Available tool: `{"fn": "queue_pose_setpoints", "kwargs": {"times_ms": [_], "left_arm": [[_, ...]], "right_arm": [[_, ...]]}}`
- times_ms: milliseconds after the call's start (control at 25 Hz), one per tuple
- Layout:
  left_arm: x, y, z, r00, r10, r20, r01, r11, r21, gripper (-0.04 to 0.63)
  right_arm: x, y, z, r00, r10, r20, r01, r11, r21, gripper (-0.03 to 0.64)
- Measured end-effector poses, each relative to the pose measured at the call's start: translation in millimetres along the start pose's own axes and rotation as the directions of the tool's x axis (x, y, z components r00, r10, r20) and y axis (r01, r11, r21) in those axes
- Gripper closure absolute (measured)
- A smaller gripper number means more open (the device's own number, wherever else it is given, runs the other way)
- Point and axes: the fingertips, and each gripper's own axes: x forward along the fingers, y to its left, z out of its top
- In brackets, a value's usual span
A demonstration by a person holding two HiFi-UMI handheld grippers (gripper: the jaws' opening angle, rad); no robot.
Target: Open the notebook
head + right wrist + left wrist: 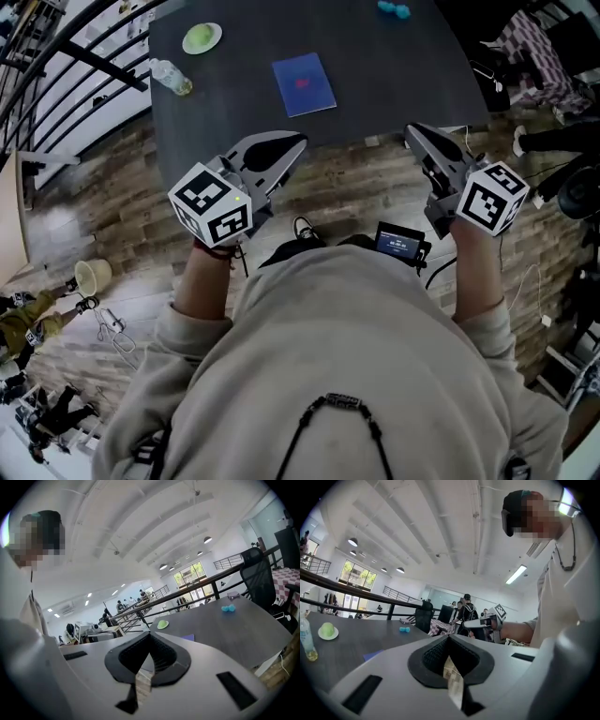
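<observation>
A closed blue notebook (303, 84) lies flat on the dark grey table (394, 75), near its front edge. My left gripper (298, 142) hovers over the table's front edge, below and left of the notebook, its jaws shut and holding nothing. My right gripper (412, 131) is shut too and hangs at the front edge, to the right of the notebook. Only a blue sliver of the notebook (372, 655) shows past the left gripper (449, 637) in the left gripper view. In the right gripper view a corner of the notebook (187, 637) peeks over the right gripper (150, 634).
A green object on a white plate (202, 37) and a plastic bottle (172, 77) sit at the table's far left. A small blue object (394, 9) lies at the far edge. Wooden floor, railings and clutter surround the table.
</observation>
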Motion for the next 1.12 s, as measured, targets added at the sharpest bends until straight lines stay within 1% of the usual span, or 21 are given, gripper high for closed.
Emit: {"fn": "queue_pose_setpoints", "kwargs": {"times_ms": [80,200,280,400,600,680,760,840,920,1040,1120], "left_arm": [[-1,18,0,1.0,0.019,0.014,-0.018,0.999,-0.027,0.589],[-8,16,-10,0.999,0.03,0.024,-0.028,0.998,-0.059,0.588],[-10,24,-13,0.999,0.044,0.021,-0.042,0.997,-0.068,0.589],[-14,34,-7,0.996,0.079,0.033,-0.077,0.995,-0.068,0.589],[-37,13,4,0.987,0.158,0.041,-0.155,0.986,-0.057,0.588],[-47,15,6,0.98,0.197,0.037,-0.195,0.979,-0.065,0.589],[-42,41,10,0.972,0.235,0.03,-0.232,0.97,-0.072,0.589],[-22,82,17,0.965,0.262,0.023,-0.259,0.963,-0.074,0.589],[2,112,28,0.962,0.273,0.025,-0.271,0.96,-0.076,0.589],[37,128,47,0.962,0.271,0.034,-0.268,0.961,-0.069,0.589],[55,134,51,0.962,0.272,0.012,-0.271,0.961,-0.052,0.589]], "right_arm": [[17,-5,8,1.0,-0.003,-0.01,0.003,1.0,0.009,0.601],[21,4,8,1.0,0.011,-0.028,-0.012,1.0,-0.007,0.601],[35,1,17,0.999,0.026,-0.038,-0.027,0.999,-0.023,0.601],[55,-3,26,0.997,0.056,-0.058,-0.058,0.998,-0.038,0.601],[53,19,32,0.99,0.123,-0.063,-0.126,0.991,-0.046,0.601],[63,25,38,0.985,0.157,-0.066,-0.16,0.986,-0.043,0.601],[93,11,50,0.977,0.201,-0.068,-0.203,0.978,-0.038,0.601],[134,-18,68,0.968,0.241,-0.072,-0.244,0.969,-0.034,0.601],[163,-44,85,0.96,0.27,-0.08,-0.273,0.962,-0.031,0.601],[178,-73,109,0.952,0.294,-0.083,-0.297,0.955,-0.027,0.601],[185,-89,119,0.95,0.303,-0.08,-0.305,0.952,-0.017,0.601]]}}
